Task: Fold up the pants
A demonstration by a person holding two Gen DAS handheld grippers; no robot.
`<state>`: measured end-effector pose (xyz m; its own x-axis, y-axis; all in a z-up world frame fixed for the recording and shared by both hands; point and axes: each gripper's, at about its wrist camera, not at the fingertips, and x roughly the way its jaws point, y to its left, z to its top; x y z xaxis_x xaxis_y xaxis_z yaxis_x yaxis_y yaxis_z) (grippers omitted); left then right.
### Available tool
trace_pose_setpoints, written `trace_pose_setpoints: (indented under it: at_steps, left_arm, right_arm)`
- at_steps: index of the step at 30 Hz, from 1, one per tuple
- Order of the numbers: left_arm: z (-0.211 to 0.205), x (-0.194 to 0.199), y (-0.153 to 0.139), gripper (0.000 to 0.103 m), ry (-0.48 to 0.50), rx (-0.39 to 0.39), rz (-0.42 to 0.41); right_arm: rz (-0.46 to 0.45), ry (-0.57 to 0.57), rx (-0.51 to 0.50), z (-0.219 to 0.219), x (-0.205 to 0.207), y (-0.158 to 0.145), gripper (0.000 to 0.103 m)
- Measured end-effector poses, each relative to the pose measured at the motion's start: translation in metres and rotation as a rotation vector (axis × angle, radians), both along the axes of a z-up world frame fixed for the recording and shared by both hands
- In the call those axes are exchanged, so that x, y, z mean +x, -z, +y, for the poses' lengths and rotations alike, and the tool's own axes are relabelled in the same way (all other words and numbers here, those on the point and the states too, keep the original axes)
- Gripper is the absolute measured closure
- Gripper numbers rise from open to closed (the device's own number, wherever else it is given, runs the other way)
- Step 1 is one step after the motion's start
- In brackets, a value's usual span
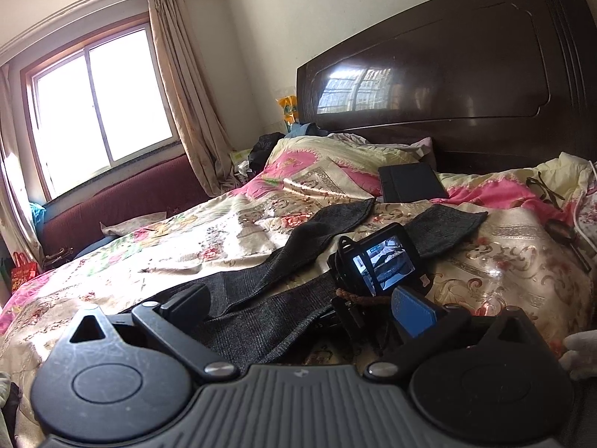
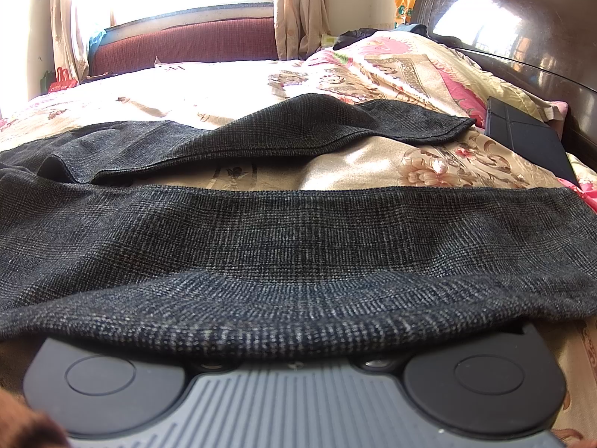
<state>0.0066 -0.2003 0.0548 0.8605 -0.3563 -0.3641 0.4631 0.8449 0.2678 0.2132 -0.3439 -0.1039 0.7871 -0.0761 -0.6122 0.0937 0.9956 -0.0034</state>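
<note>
Dark grey checked pants [image 1: 283,261] lie spread on the floral bedspread, both legs reaching toward the headboard. My left gripper [image 1: 298,308] is open, its fingers wide apart just above the pants near the near leg. The right gripper's body with its camera screen [image 1: 380,265] sits low on the near leg in the left wrist view. In the right wrist view the near pant leg [image 2: 298,242] drapes over my right gripper and hides its fingers; the far leg [image 2: 317,127] lies beyond it.
A dark wooden headboard [image 1: 447,67] stands at the back. A black flat case [image 1: 410,183] and eyeglasses [image 1: 548,186] lie on the bedding near it. A window [image 1: 97,104] and maroon bench [image 1: 123,198] are at the left.
</note>
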Motion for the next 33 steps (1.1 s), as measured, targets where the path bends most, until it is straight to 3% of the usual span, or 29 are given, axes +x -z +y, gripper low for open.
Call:
trace_pose_setpoints:
  at_steps: [13, 19, 29, 33]
  left_arm:
    - [0.023, 0.019, 0.016, 0.0, -0.066, -0.006, 0.043]
    - [0.068, 0.029, 0.026, 0.0, -0.2, -0.046, 0.054]
    - [0.148, 0.056, 0.05, 0.0, -0.376, -0.029, 0.058]
    - [0.178, 0.08, 0.067, 0.0, -0.448, -0.036, 0.119]
  right_arm:
    - [0.0, 0.0, 0.0, 0.0, 0.0, 0.0, 0.001]
    - [0.0, 0.0, 0.0, 0.0, 0.0, 0.0, 0.001]
    - [0.0, 0.0, 0.001, 0.0, 0.0, 0.0, 0.001]
    - [0.0, 0.001, -0.001, 0.0, 0.0, 0.0, 0.001]
